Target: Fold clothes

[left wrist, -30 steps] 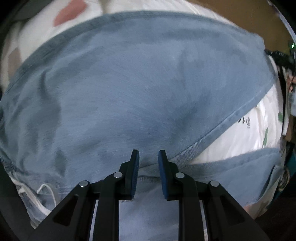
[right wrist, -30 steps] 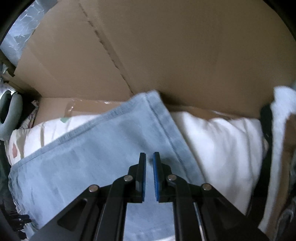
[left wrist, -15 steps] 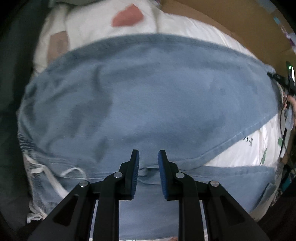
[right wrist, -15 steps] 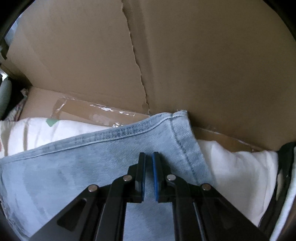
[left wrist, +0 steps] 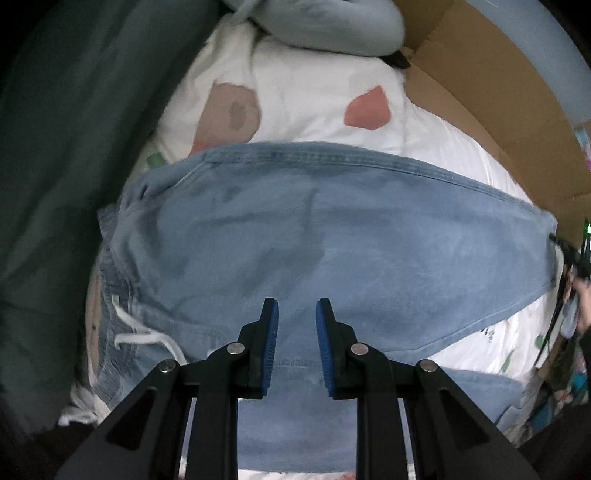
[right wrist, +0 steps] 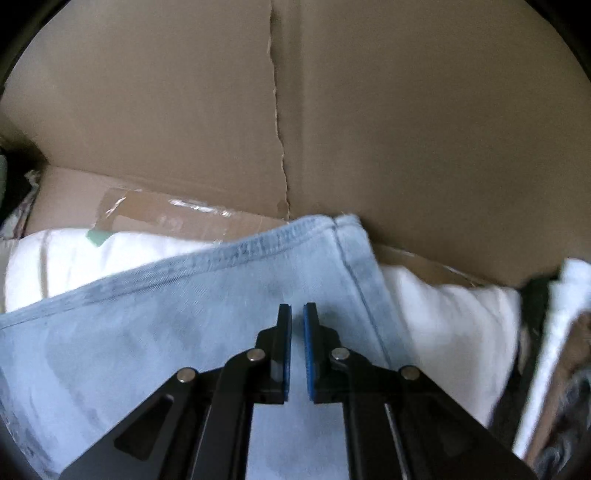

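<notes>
From the left wrist camera, the left gripper [left wrist: 295,314] hangs above a pair of light blue jeans [left wrist: 332,240] spread across a white bed cover [left wrist: 314,99] with pink and brown patches; its fingers [left wrist: 271,332] stand a little apart with nothing between them. The jeans lie crosswise, 1 leg folded over toward the far edge of the bed, the waistband with its white drawstring [left wrist: 144,332] at the left edge. A grey-blue garment [left wrist: 332,26] sits at the far corner, beside cardboard [left wrist: 498,92]. From the right wrist camera, the right gripper [right wrist: 297,332] sits low over the hem end of the jeans [right wrist: 184,314]; its fingers [right wrist: 284,343] are all but closed and look empty, though blur makes any contact with the cloth hard to judge. Cardboard [right wrist: 369,110] walls off the bed's far side. I judge a fold has just been laid and both hands are free; the next move likely calls for pinching 1 end and bringing it over to the other. The near edge of the jeans is hidden behind the grippers.
</notes>
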`<state>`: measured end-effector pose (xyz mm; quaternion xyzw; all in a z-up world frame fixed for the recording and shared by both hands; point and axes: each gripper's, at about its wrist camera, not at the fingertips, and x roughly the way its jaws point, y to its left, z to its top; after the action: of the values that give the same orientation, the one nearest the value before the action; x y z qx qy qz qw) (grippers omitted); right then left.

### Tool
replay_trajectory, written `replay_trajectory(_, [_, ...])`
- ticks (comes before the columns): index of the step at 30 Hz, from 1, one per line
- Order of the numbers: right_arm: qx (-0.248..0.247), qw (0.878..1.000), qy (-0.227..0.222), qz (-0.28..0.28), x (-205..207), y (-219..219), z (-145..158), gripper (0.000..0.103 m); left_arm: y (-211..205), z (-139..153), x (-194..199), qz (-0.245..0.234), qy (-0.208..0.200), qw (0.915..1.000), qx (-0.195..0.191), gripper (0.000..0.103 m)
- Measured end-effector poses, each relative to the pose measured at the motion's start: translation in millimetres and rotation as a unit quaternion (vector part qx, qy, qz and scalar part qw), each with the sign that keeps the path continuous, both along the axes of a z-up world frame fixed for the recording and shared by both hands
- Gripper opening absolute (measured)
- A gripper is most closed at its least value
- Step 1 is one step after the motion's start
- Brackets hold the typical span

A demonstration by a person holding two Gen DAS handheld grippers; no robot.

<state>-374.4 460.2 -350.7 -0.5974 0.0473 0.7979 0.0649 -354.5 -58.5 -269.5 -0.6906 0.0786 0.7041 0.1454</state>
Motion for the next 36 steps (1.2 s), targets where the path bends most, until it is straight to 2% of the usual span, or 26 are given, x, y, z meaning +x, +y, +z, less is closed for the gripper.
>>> replay_trajectory(5, [0.004, 0.999, -0.005, 0.038, 31, -9, 19, 0.006, -29, -14, 1, 0.002, -0.016, 0.9999, -0.001, 0.021])
replay_trajectory(9, [-0.004, 0.999, 0.001, 0.045, 48, -14, 19, 0.007, -50, -40, 6, 0.018, -0.017, 0.9997, 0.002, 0.021])
replay_trajectory(18, [-0.013, 0.996, 0.029, 0.086, 76, -25, 14, 0.007, -81, -82, 28, 0.041, 0.014, 0.9991, -0.001, 0.021])
replay_trajectory(21, [-0.013, 0.994, 0.043, 0.099, 90, -24, 22, 0.007, -91, -87, 48, 0.071, 0.015, 0.9974, 0.004, 0.021])
replay_trajectory(23, [-0.016, 0.993, 0.050, 0.102, 95, -26, 30, 0.007, -96, -81, 65, 0.086, 0.017, 0.9960, 0.018, 0.021])
replay_trajectory(26, [-0.026, 0.992, 0.061, 0.110, 102, -28, 49, 0.008, -96, -65, 91, 0.078, 0.020, 0.9965, 0.021, 0.021])
replay_trajectory(32, [-0.046, 0.988, 0.075, 0.130, 157, -14, 132, 0.020, -106, -15, 141, 0.090, 0.010, 0.9953, 0.034, 0.021])
replay_trajectory(34, [-0.045, 0.986, 0.077, 0.140, 175, -8, 159, 0.025, -107, 5, 151, 0.080, 0.016, 0.9961, 0.032, 0.021])
replay_trajectory(36, [-0.040, 0.984, 0.078, 0.153, 189, -4, 185, 0.026, -111, 27, 160, 0.078, 0.025, 0.9959, 0.039, 0.021])
